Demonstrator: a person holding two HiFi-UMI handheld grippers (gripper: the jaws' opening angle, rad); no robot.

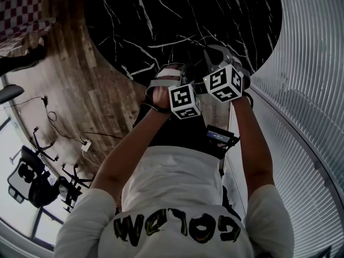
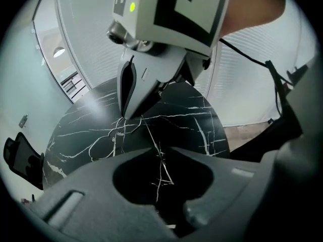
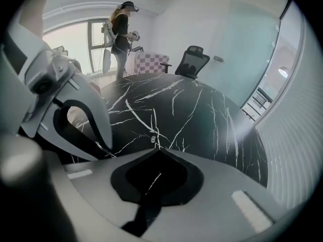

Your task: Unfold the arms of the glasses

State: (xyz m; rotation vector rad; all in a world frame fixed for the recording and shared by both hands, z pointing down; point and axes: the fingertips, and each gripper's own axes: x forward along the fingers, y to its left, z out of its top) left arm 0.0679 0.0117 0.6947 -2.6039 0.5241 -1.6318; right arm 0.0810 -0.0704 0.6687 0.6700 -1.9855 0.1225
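The glasses [image 2: 115, 131] are very thin and hard to tell from the white veins of the black worktop [image 2: 202, 120]. In the left gripper view, only a faint rim loop shows at the tip of the right hand-held gripper [image 3: 156, 147], low over the worktop. That gripper's jaws are pressed together, pinching the frame as far as one can see. The left hand-held gripper [image 2: 154, 153] stands just beside it, with its jaws a little spread. A fine line that may be an arm runs between them, not pressed. In the head view both grippers and their cubes hide the glasses completely.
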